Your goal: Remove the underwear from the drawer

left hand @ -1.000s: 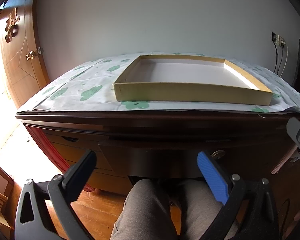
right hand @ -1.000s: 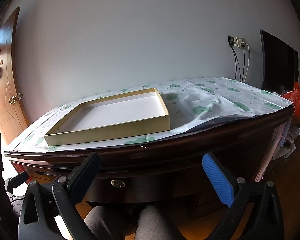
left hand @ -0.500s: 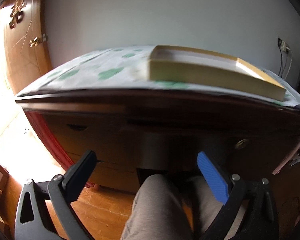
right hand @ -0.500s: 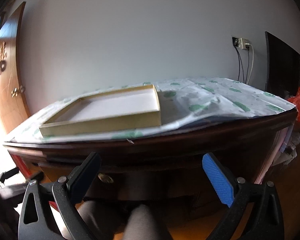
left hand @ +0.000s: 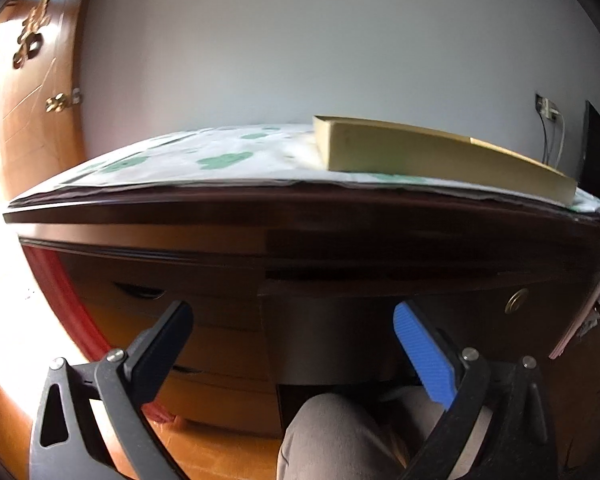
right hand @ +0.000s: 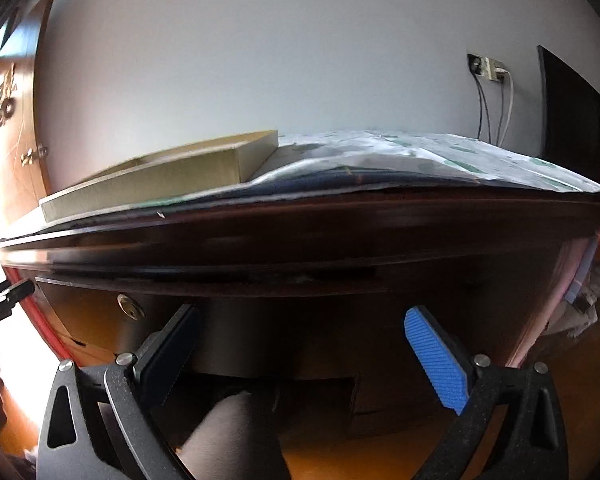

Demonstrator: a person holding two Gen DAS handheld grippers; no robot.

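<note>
I hold my left gripper low in front of the dark wooden desk, fingers spread wide with nothing between them. My right gripper sits at the same height, also released and empty. The desk's front edge overhangs above both, running left to right. Under it, the centre drawer lies closed, its long axis along the desk front, face toward me; a round brass lock sits at its right part. I cannot see any underwear; the drawer's inside is hidden. Open space lies between my fingers and the drawer face, though my knee fills the room below. To the left, more drawer fronts. On top, a shallow gold box rests on a green-patterned cloth.
</note>
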